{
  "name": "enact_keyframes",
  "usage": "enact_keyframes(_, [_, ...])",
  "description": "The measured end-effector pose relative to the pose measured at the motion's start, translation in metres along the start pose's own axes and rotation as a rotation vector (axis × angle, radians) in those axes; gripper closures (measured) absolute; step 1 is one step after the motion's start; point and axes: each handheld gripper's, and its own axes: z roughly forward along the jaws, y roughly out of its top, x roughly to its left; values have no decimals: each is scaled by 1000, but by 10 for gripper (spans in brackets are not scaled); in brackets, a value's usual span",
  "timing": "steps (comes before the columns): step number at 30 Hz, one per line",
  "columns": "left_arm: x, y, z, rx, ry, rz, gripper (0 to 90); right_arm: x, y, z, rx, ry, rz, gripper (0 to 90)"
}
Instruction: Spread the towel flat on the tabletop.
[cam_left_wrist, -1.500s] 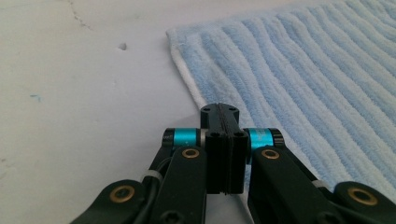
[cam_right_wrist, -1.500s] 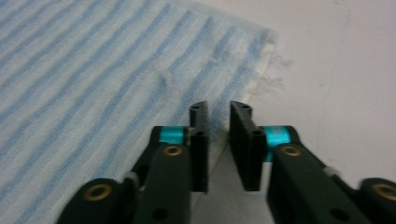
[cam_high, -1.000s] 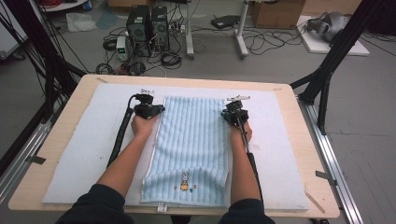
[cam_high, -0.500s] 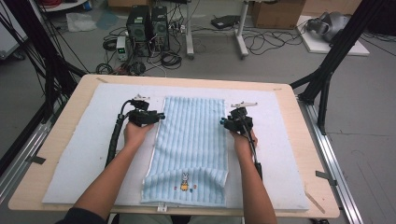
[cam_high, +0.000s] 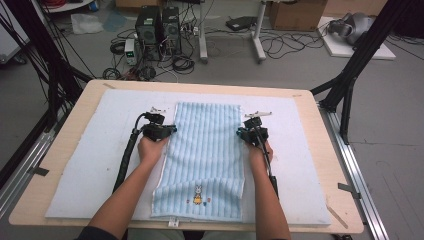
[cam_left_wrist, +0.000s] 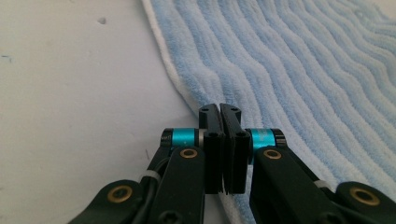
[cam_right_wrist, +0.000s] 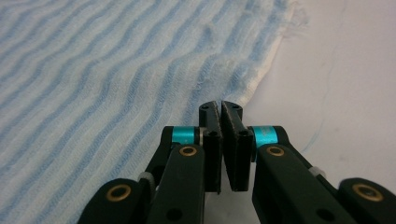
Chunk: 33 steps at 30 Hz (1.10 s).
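Observation:
A light blue striped towel (cam_high: 205, 150) lies flat and lengthwise on a white mat (cam_high: 95, 150), with a small bunny motif (cam_high: 198, 194) near its front end. My left gripper (cam_high: 167, 130) sits at the towel's left edge, jaws shut. In the left gripper view its tips (cam_left_wrist: 219, 109) rest over the white hem of the towel (cam_left_wrist: 303, 70), with nothing seen between them. My right gripper (cam_high: 245, 134) is at the towel's right edge. In the right gripper view its tips (cam_right_wrist: 220, 108) meet over the frayed border of the towel (cam_right_wrist: 93, 70), empty.
The mat covers most of a wooden table (cam_high: 320, 125). Bare mat stretches left (cam_left_wrist: 70, 93) and right (cam_right_wrist: 336, 70) of the towel. Beyond the far edge, computers (cam_high: 157, 25) and cables lie on the floor. Black frame legs (cam_high: 350, 75) stand at the right.
Both grippers have slid back from the towel's far corners towards the person along its side edges. The towel lies as before.

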Motion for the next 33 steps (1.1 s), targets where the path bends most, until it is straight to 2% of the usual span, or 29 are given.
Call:
enact_keyframes(3, [3, 2, 3, -15, 12, -5, 865, -1, 5, 6, -19, -19, -8, 862])
enact_keyframes(4, [4, 2, 3, -25, 8, -12, 828, 0, 6, 8, -20, -26, -7, 850])
enact_keyframes(6, [7, 2, 1, -27, -34, -34, 654, -1, 6, 7, -30, -20, -1, 799])
enact_keyframes(7, [8, 1, -1, -21, -53, -27, 599, -1, 5, 6, -27, -12, 11, 775])
enact_keyframes(9, [8, -1, -6, -14, -63, -10, 551, 0, 4, 1, -35, -1, 8, 747])
enact_keyframes(11, [8, -3, -12, -15, -86, -14, 535, 1, 1, -7, -53, 8, 4, 717])
enact_keyframes(12, [8, -3, -16, -4, -99, -2, 522, 2, -1, -11, -65, 8, 2, 705])
enact_keyframes(13, [7, -4, -20, -12, -105, 7, 513, 3, -2, -16, -70, 15, 7, 699])
enact_keyframes(16, [4, -12, -36, -86, -129, 24, 522, 6, -9, -32, -95, 25, -5, 687])
enact_keyframes(18, [2, -18, -44, -97, -152, 41, 515, 9, -13, -42, -71, 31, -12, 665])
enact_keyframes(20, [0, -24, -51, -94, -166, 60, 467, 14, -19, -53, -98, 35, -31, 664])
enact_keyframes(22, [-3, -31, -58, -104, -175, 68, 435, 20, -26, -61, -92, 36, -46, 654])
enact_keyframes(28, [-13, -55, -80, -102, -196, 77, 444, 35, -53, -85, -102, 57, -57, 646])
enact_keyframes(31, [-15, -69, -84, -59, -199, 66, 465, 41, -66, -93, -89, 77, -63, 648])
enact_keyframes(33, [-16, -74, -86, -29, -195, 60, 481, 45, -74, -92, -56, 90, -66, 648])
